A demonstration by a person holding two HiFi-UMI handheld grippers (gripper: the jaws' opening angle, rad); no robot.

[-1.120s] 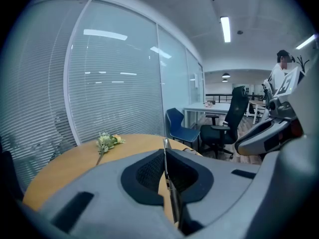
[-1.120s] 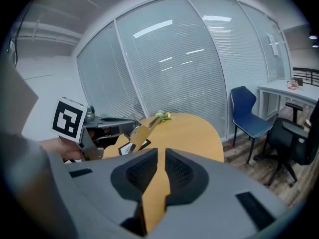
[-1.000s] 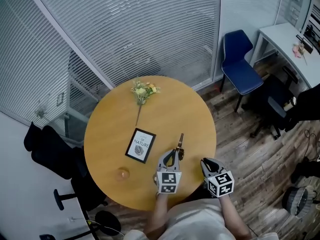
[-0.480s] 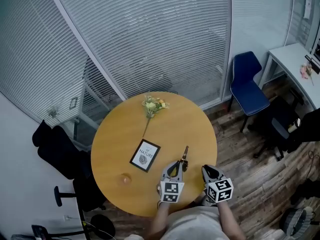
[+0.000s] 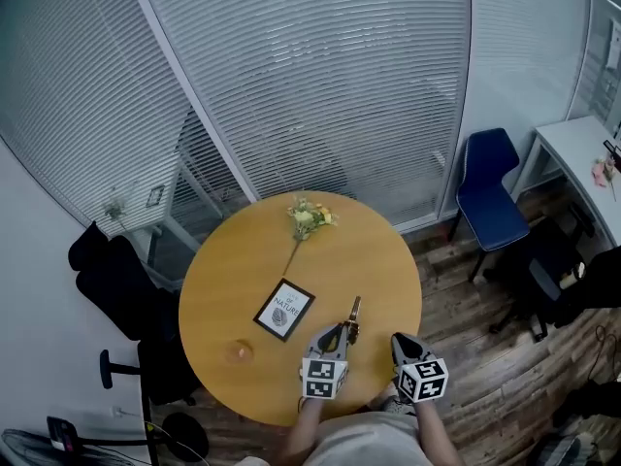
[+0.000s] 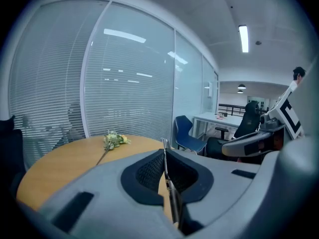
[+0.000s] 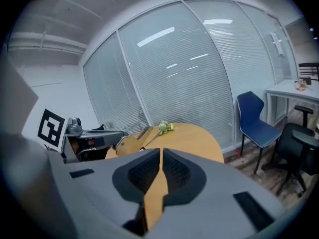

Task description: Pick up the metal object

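At far left a black office chair [image 5: 114,289] sits close against the round wooden table [image 5: 374,250]. On the tabletop a small amber blob [image 5: 236,354] is too small for me to identify. Right of it lies a black-framed white card [image 5: 285,310], and near the far edge a sprig of yellow-green flowers [image 5: 309,218]. My left gripper [image 5: 339,335] is clenched on the slim brass-coloured metal object [image 5: 354,309], which juts past the jaws toward the flowers, its held end buried between the pads. My right gripper [image 5: 402,344] hangs at the table's near right rim; its jaws have just been closing and now meet on nothing. Bare tabletop lies open ahead of both. Farther right a blue chair [image 5: 493,184] stands well apart, and a white desk [image 5: 580,153] is cut off by the frame.
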